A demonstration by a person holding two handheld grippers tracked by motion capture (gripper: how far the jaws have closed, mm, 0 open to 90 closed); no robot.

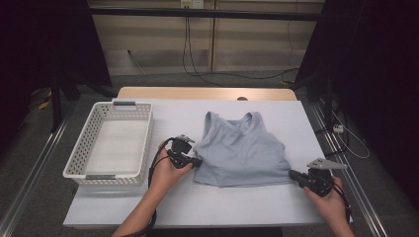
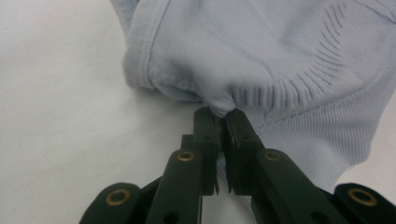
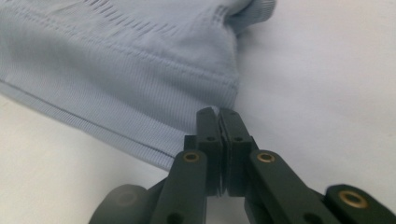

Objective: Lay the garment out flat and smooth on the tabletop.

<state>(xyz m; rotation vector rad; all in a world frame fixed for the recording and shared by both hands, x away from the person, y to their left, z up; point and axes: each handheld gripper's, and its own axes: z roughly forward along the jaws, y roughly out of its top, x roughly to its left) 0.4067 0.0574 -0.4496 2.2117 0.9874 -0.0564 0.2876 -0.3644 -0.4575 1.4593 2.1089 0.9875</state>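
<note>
A pale blue top [image 1: 241, 150] lies flat near the middle of the bench [image 1: 207, 205], toward its near edge; the left tool [image 1: 196, 162] pinches the top's left side; the right tool [image 1: 292, 174] is pressed together at its lower right corner, apparently nipping the hem. A white basket [image 1: 81, 148] sits by the bench's left edge.

One pale blue top [image 1: 240, 150]; one white basket [image 1: 109, 143]; two grippers, seemingly both clamped.

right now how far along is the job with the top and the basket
Done: the light blue top lies flat on the table. In hand: the left gripper and right gripper are each shut on a lower corner of it. Left: the white basket holds nothing yet.
</note>
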